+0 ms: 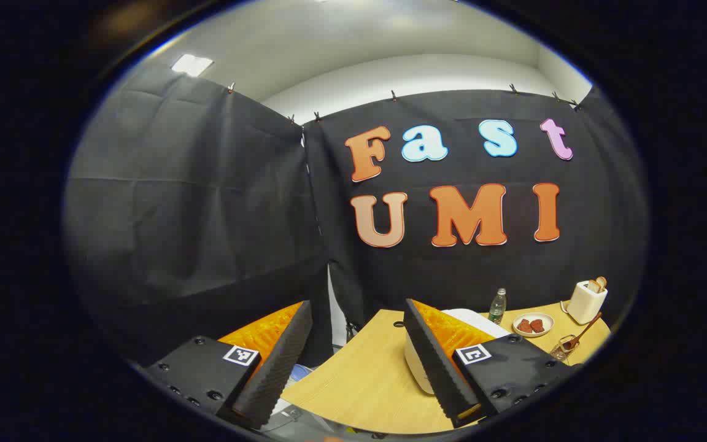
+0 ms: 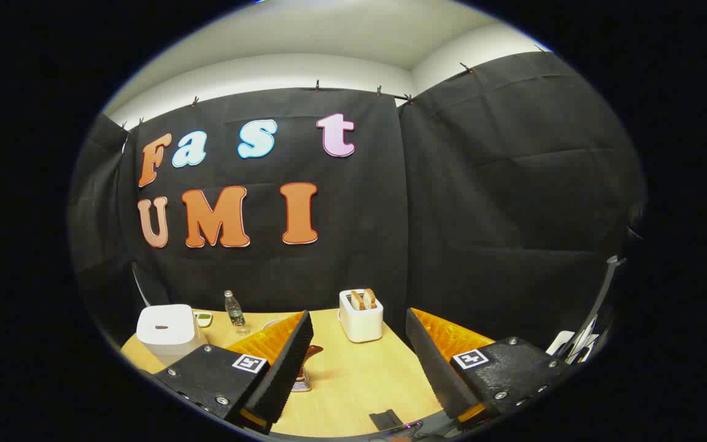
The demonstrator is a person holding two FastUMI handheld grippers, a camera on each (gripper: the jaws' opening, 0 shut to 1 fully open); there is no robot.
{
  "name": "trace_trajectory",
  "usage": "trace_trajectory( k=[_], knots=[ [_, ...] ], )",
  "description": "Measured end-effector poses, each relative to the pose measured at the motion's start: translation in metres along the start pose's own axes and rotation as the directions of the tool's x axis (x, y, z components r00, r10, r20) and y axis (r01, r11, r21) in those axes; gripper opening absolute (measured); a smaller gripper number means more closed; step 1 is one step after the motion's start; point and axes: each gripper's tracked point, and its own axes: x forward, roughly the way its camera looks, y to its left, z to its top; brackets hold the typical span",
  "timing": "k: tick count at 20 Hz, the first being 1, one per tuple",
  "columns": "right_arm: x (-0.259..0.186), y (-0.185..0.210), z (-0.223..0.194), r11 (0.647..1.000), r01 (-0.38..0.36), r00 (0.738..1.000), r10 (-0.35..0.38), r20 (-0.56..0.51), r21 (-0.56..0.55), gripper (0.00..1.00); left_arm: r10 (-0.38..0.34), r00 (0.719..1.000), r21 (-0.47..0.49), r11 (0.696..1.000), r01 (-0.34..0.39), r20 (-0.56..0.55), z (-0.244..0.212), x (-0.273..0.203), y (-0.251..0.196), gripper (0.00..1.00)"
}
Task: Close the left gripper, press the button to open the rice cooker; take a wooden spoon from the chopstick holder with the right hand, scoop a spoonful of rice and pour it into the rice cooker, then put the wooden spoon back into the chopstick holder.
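Left gripper view: my left gripper [image 1: 358, 362] hangs over the near edge of the bench [image 1: 366, 380], its fingers spread wide and holding nothing. Behind my right-hand finger sits the white rice cooker [image 1: 418, 362], lid down. Farther right stand a water bottle [image 1: 498, 305], a plate [image 1: 533, 325] with two reddish pieces, a toaster [image 1: 587, 301] and a glass holder with the wooden spoon [image 1: 582, 334] leaning in it.

Right gripper view: my right gripper [image 2: 359, 362] is also released, fingers apart, empty. The rice cooker [image 2: 165, 331] stands at far left, shut, with the bottle [image 2: 234, 310] beside it and the toaster [image 2: 361, 316] straight ahead between my fingers.
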Motion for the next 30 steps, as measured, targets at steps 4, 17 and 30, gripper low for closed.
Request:
trace_trajectory(
  k=[4,17,30],
  knots=[
    [0.003,0.017,-0.004,0.998,-0.061,0.998,0.061,-0.009,0.035,0.95,-0.073,0.997,-0.067,0.995,0.070,-0.029,-0.014,0.015,-0.025,0.97],
    [0.011,0.043,-0.008,0.989,-0.135,0.991,0.136,-0.017,0.068,0.95,-0.170,0.985,-0.068,0.983,0.169,-0.016,-0.008,0.044,-0.067,0.99],
    [0.023,0.045,-0.010,0.991,-0.130,0.991,0.130,-0.014,0.025,0.95,-0.219,0.976,-0.059,0.974,0.218,-0.001,0.002,0.049,-0.075,0.97]
  ],
)
